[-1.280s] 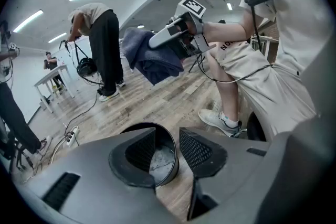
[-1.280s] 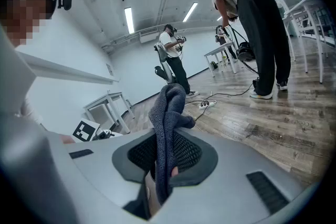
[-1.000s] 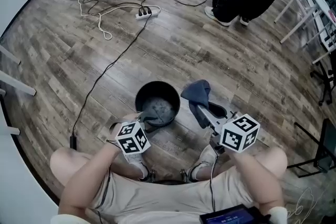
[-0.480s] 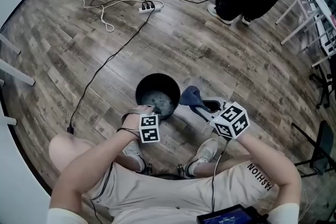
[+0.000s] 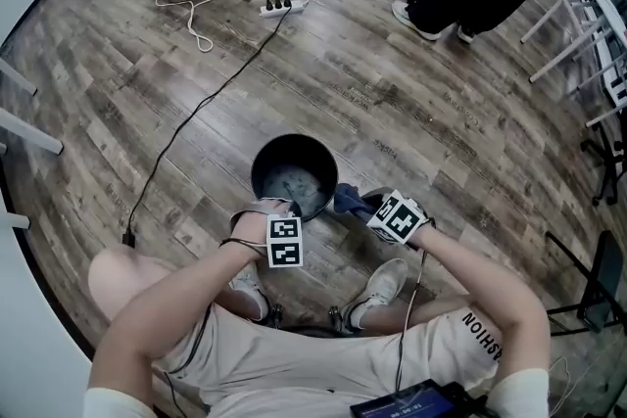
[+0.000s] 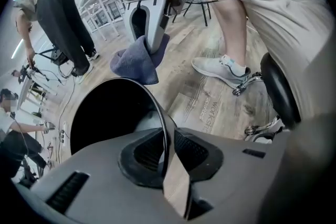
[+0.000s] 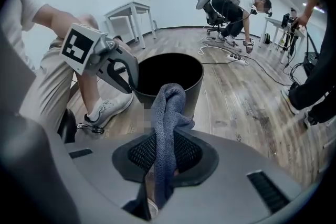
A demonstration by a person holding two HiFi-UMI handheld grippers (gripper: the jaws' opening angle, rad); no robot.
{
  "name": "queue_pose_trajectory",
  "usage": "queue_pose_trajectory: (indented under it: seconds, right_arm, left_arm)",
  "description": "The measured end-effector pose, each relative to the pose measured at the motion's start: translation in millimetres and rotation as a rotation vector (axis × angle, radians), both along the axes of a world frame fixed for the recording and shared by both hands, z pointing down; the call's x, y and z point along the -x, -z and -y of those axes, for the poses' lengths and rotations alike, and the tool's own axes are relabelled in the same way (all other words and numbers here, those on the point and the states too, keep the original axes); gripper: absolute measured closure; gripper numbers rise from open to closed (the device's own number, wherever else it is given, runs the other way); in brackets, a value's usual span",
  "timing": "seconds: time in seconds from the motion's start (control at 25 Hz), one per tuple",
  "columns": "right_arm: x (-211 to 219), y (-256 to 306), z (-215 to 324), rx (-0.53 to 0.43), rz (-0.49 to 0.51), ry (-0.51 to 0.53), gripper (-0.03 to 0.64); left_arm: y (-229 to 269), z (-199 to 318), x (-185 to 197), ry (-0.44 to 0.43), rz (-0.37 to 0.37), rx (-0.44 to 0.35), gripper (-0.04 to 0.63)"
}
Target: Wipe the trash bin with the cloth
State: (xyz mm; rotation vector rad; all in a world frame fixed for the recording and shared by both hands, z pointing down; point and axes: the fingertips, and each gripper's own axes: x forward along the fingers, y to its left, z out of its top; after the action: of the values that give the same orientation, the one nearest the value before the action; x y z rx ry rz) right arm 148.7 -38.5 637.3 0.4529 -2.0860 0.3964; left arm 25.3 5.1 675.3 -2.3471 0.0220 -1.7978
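Two grippers had come down toward the floor in the head view. The left gripper (image 5: 278, 208) had settled at the near rim of the trash bin (image 5: 269, 157). The right gripper (image 5: 357, 205) had been raised beside the bin a second before. It had now sunk until the cloth (image 5: 345, 201) sat low against the bin's right side, just beside the rim. Whether cloth and wall touched could not be told from above. The bin itself had stayed upright on the wooden floor (image 5: 411, 93), in front of the person's shoes. In the left gripper view, the bin's thin rim (image 6: 157, 113) ran straight between the left gripper's fingers (image 6: 181, 150), which had just been closing and now looked clamped on it. That grip probably steadied the bin for the wipe. Beyond the far rim, the right gripper (image 6: 150, 45) pointed down with the cloth (image 6: 135, 63) bunched at its tip, outside the opening. In the right gripper view, that gripper's fingers (image 7: 139, 157) were clenched on the cloth (image 7: 169, 113), which stood up in a twisted fold between them. The black wall of the bin (image 7: 194, 86) stood right behind it, and the left gripper (image 7: 130, 84) sat on the rim at the left. With the bin held and the cloth brought level with its side, wiping of the outer wall seemed about to begin and had not yet visibly started.
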Motion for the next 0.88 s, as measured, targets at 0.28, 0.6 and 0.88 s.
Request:
queue_pose_trajectory:
  seconds: [0.28, 0.6, 0.88]
  right_arm:
    - [25, -30, 5, 0.004, 0.029, -0.001, 0.552]
    - [36, -80, 16, -0.007, -0.007, 0.019, 0.552]
    - [32, -141, 25, 0.03, -0.054, -0.049, 0.552]
  left_arm:
    - [-6, -3, 1, -0.059, 0.003, 0.027, 0.551]
    - [-6, -2, 1, -0.089, -0.021, 0.034, 0.555]
    - [-6, -2, 0, -0.103, -0.032, 0.022, 0.555]
